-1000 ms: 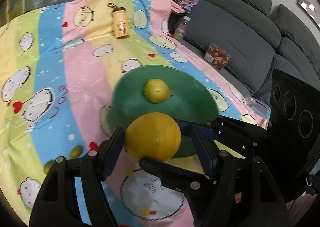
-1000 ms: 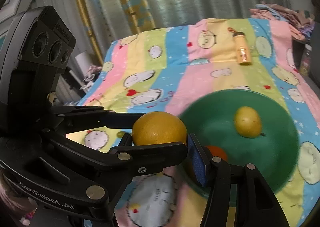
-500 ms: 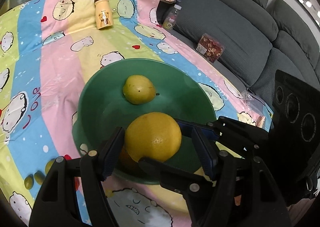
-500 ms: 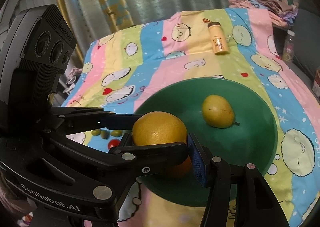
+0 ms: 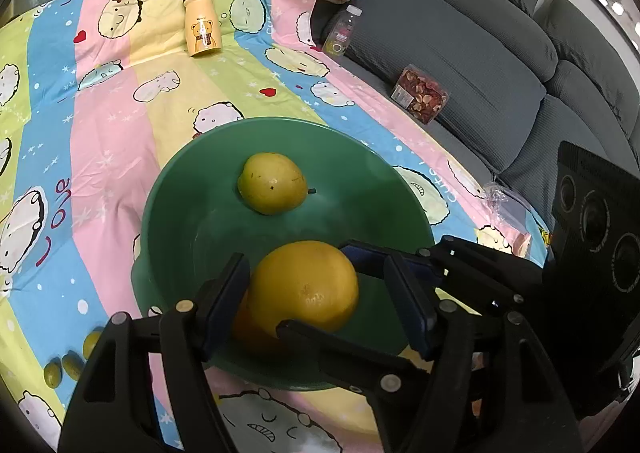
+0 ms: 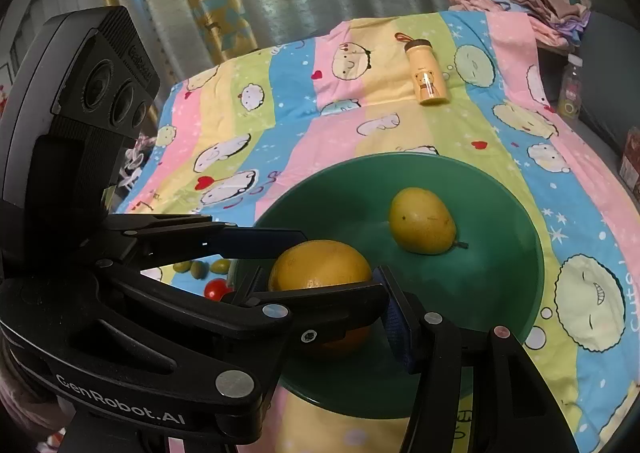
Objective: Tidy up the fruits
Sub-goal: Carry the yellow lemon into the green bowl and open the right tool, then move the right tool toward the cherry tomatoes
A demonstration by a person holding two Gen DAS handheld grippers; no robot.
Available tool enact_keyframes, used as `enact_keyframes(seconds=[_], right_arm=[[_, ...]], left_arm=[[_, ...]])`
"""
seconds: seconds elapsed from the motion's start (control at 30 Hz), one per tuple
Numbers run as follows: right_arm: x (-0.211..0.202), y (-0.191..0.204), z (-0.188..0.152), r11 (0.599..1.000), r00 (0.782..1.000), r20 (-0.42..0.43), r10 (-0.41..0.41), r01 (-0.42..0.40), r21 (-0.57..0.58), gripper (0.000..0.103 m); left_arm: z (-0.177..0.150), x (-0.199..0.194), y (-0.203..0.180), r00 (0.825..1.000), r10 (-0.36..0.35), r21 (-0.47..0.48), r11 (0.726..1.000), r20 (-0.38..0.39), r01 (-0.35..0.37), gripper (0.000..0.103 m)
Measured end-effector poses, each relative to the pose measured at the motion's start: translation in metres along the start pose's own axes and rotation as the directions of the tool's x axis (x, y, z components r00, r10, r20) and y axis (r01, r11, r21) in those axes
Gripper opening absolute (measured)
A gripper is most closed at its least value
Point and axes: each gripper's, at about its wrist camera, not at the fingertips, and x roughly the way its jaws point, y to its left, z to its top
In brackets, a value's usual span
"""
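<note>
Fruits are sitting on a striped cartoon cloth, inside a green bowl. The right tool is clamping a large yellow citrus over the bowl's near side. The left tool is straddling the same citrus, its grip unclear. A pear is resting mid-bowl.

One green bowl, one pear, one grapefruit, one yellow bottle, three olives.
</note>
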Motion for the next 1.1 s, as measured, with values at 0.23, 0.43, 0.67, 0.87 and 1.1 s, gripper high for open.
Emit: enact_keyframes(seconds=[0.23,0.43,0.67,0.87,1.1], right_arm=[[0.001,-0.006,0.001,0.998,0.999,0.000,-0.053,0.053,0.037,0.058],[-0.003,-0.009,0.003,0.995,0.996,0.000,-0.086,0.086,0.056,0.058],[-0.010,0.001,0.003,0.994,0.995,0.023,-0.101,0.100,0.047,0.058],[-0.011,0.022,0.003,0.997,0.997,0.023,-0.071,0.072,-0.005,0.058],[-0.010,0.053,0.001,0.996,1.000,0.011,0.005,-0.004,-0.092,0.058]], left_arm=[[0.002,-0.003,0.000,0.998,0.052,0.002,0.999,0.026,-0.052,0.081],[-0.001,-0.016,0.004,0.993,0.087,-0.007,0.996,0.073,-0.087,0.089],[-0.012,-0.050,0.020,0.982,0.128,-0.054,0.991,0.135,-0.122,0.097],[-0.037,-0.083,0.048,0.962,0.227,-0.124,0.970,0.150,-0.210,0.100],[-0.079,-0.124,0.095,0.942,0.319,-0.261,0.923,0.108,-0.283,0.100]])
